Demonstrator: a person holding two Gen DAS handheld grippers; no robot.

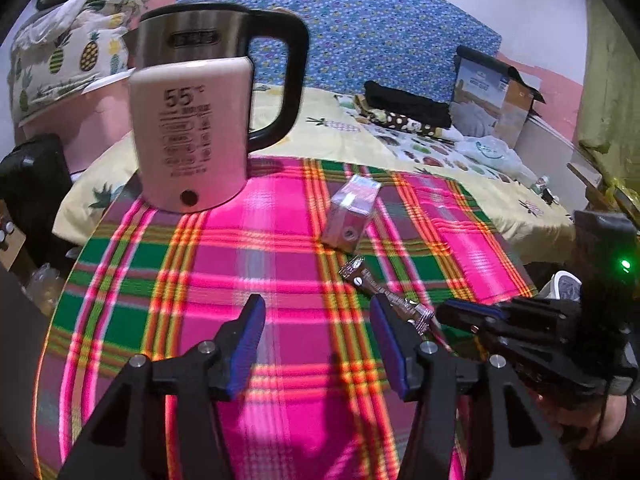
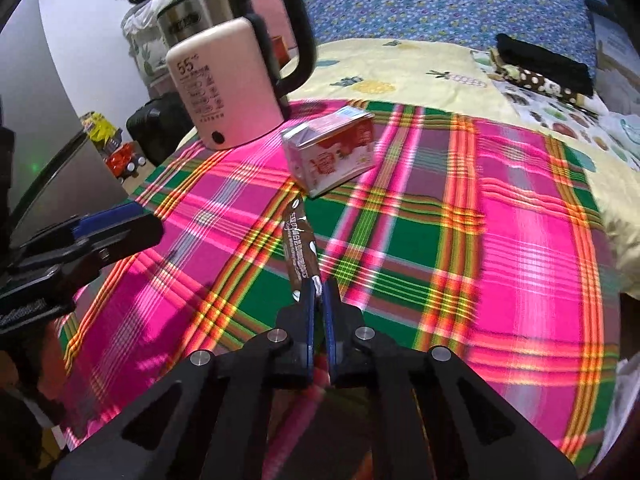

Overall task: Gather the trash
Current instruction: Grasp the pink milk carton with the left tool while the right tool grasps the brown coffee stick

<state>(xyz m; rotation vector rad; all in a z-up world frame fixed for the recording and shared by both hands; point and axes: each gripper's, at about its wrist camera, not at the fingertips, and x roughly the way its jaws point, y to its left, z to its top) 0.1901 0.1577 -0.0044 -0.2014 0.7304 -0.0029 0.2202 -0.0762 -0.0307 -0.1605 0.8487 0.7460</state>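
Note:
A brown stick wrapper (image 2: 301, 246) with white print lies on the plaid cloth, and my right gripper (image 2: 319, 286) is shut on its near end. It also shows in the left wrist view (image 1: 384, 294), held by the right gripper (image 1: 444, 314). A pink and white drink carton (image 2: 332, 150) lies on its side just beyond the wrapper; it also shows in the left wrist view (image 1: 352, 212). My left gripper (image 1: 316, 320) is open and empty above the cloth, left of the wrapper. In the right wrist view the left gripper (image 2: 120, 220) is at the left edge.
A pink and steel kettle (image 1: 192, 120) with a black handle stands at the far left of the round table with the plaid cloth (image 1: 280, 272). Behind is a bed with a yellow sheet (image 1: 332, 128), dark clothes (image 1: 408, 106) and a cardboard box (image 1: 492, 92).

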